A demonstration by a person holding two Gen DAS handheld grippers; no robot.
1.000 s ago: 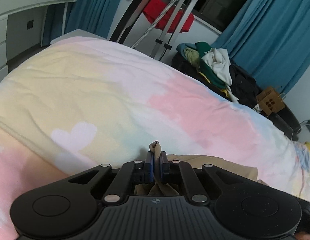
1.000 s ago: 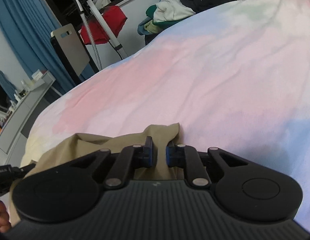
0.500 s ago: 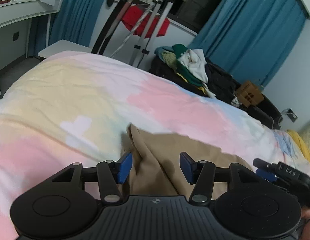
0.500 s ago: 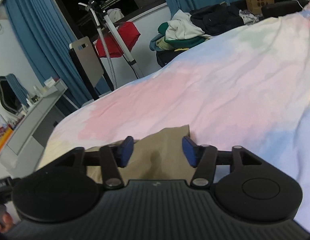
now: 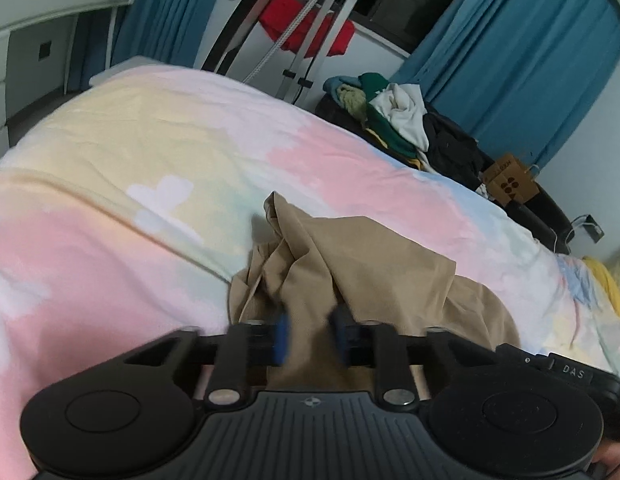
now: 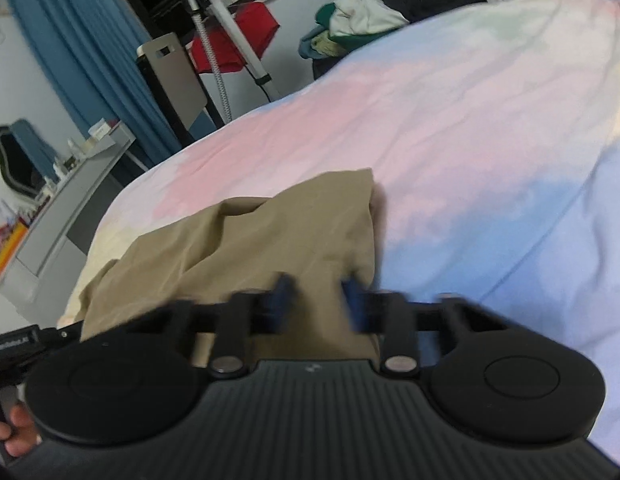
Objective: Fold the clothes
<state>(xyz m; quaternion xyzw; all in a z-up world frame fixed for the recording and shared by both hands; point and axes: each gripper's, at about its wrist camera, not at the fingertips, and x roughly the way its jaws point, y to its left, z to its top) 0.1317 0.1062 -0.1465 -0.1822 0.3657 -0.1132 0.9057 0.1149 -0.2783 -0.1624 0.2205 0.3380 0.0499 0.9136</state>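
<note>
Blue curtains (image 5: 522, 60) hang behind a bed whose soft quilt (image 5: 157, 148) is printed in washed pastel patches of pink, yellow and pale blue; it looks padded and slightly rumpled. At the near edge of the bed lies the tan garment (image 5: 374, 268), a thin woven piece, matte and smooth, creased into loose ridges with one peak standing up at its far left corner. It should handle as light, limp cloth: no stiffness to keep a shape, likely to sag and slide over the quilt, and not fragile. Corners and hemmed edges look like the best places to take hold, since a pinch in the middle would only bunch it. The left gripper (image 5: 310, 336) has its blue pads nearly together and closing, with tan fabric between them; motion blur hides whether they press on it. The right gripper (image 6: 318, 300) is likewise narrow and closing over the garment near its right edge, with contact equally unclear. Far off, a heap of other clothes (image 5: 390, 116) sits beyond the bed, beside a red cloth (image 5: 305, 36) on a metal stand.
</note>
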